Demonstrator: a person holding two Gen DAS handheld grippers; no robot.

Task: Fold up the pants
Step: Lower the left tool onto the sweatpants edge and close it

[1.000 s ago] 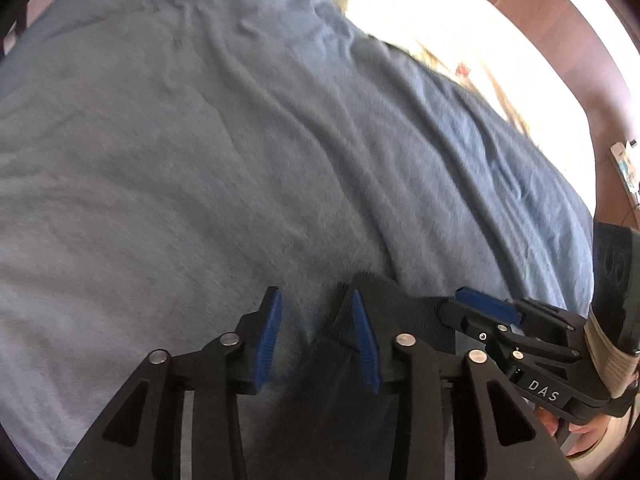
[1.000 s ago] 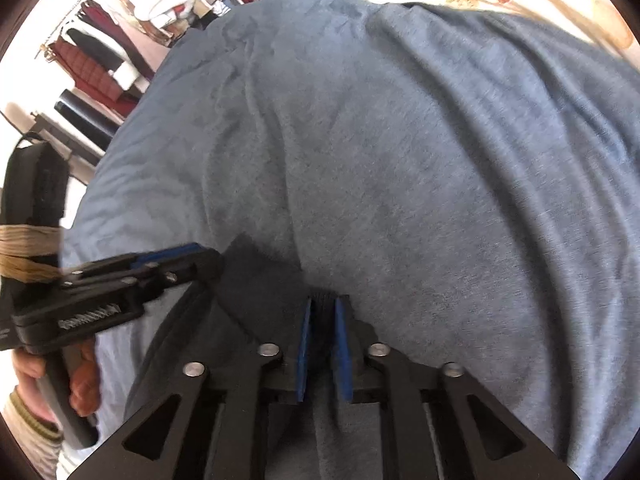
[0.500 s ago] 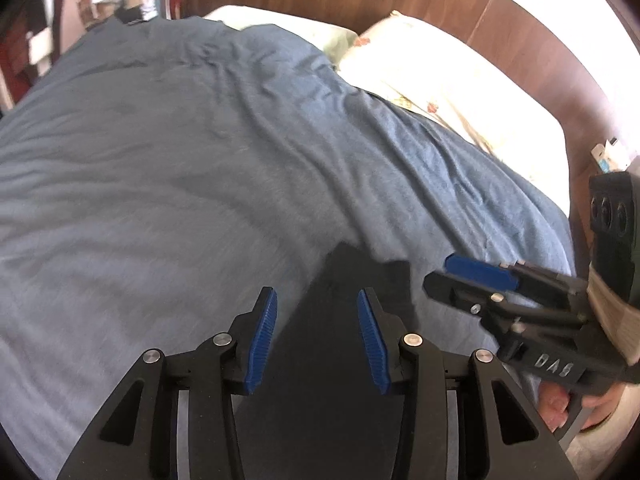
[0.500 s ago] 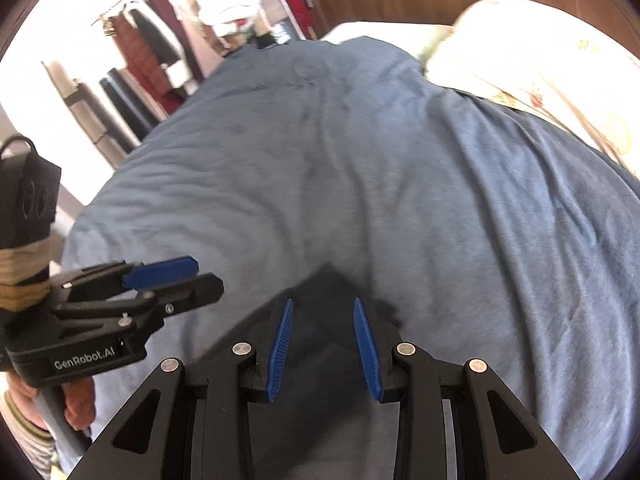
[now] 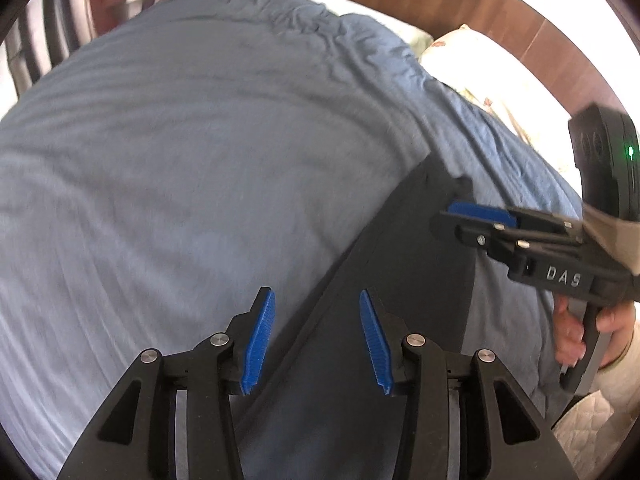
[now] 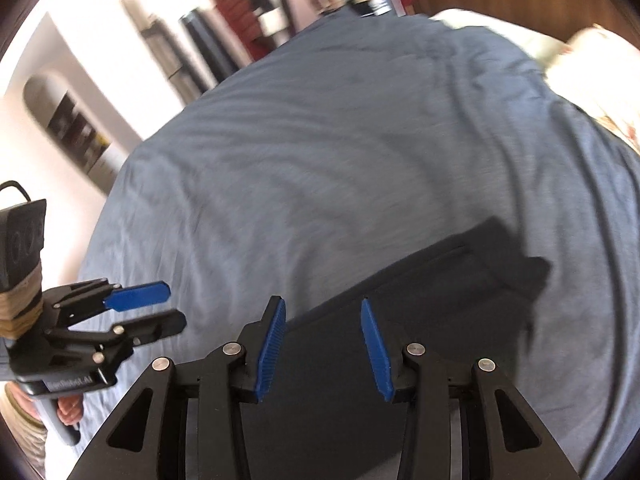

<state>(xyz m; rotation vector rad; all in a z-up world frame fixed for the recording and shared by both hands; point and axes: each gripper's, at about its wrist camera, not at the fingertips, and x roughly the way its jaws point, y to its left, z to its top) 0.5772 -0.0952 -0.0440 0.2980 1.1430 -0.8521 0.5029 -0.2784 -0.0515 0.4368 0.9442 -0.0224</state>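
Dark pants [image 5: 400, 280] lie flat on the blue bedspread [image 5: 200, 160], running away from me toward the pillows; they also show in the right wrist view [image 6: 420, 312]. My left gripper [image 5: 316, 340] is open and empty, raised above the pants' near left edge. My right gripper [image 6: 324, 344] is open and empty above the pants. Each gripper shows in the other's view: the right gripper [image 5: 476, 220] at the right, the left gripper [image 6: 160, 304] at the left, both open and off the cloth.
Pale pillows [image 5: 500, 68] lie against a wooden headboard [image 5: 480, 4] at the far right. Hanging clothes and shelves [image 6: 248, 12] stand past the bed's far left side. The bedspread [image 6: 320, 140] is wrinkled around the pants.
The right gripper was shut on the pants' edge one second ago; it has opened and let go. Both grippers have lifted and pulled back, and the pants now lie flat on the bed.
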